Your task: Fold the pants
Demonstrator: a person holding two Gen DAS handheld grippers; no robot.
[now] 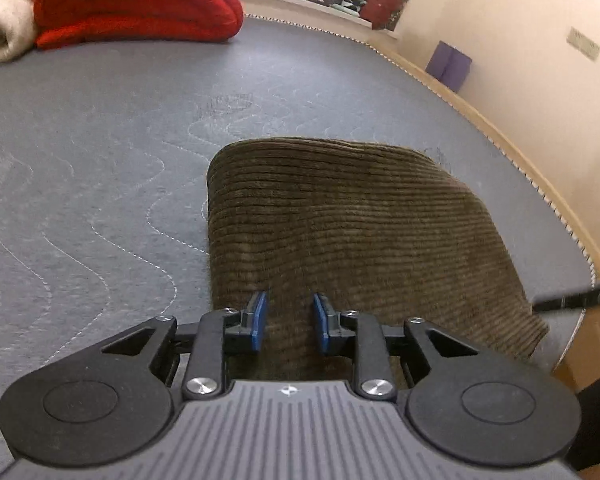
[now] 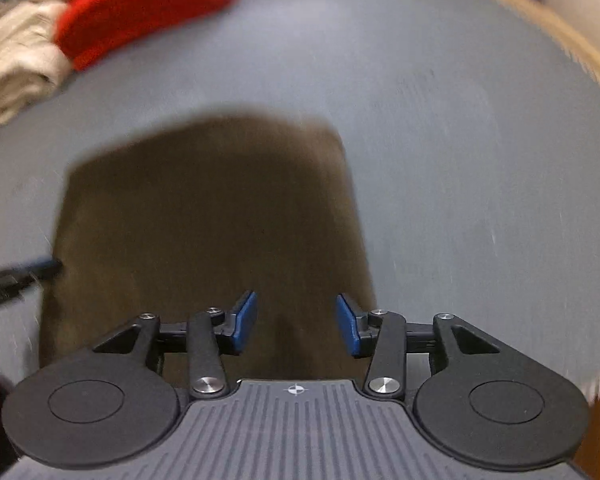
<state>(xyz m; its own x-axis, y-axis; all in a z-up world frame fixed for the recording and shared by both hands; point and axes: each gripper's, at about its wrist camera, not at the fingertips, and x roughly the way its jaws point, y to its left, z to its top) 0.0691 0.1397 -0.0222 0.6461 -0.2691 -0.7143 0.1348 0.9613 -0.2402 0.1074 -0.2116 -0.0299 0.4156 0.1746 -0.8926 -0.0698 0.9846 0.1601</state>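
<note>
Pants (image 1: 352,232): brown corduroy, lying on the grey mattress (image 1: 100,152) as a folded, roughly rectangular stack, well apart from the red blanket (image 1: 136,4) at the far end. The near end of the pants runs under both of my tongs.

Left tongs (image 1: 287,320): jaws apart, nothing between the blue pads, hovering above the near edge of the pants. Right tongs (image 2: 296,322): jaws wider apart, also empty, over the near edge toward the side away from the red blanket. The right view is blurred, so I cannot tell whether either pad touches the cloth.

Handling judgement: thick ribbed cloth, soft and limp, moderately heavy for clothing, not fragile. The ribs should give the pads good friction, so slipping is unlikely. It will sag and drape if lifted by one point. Layers may separate; best to pinch all layers at the two near corners, one per tongs, and lift evenly.
</note>
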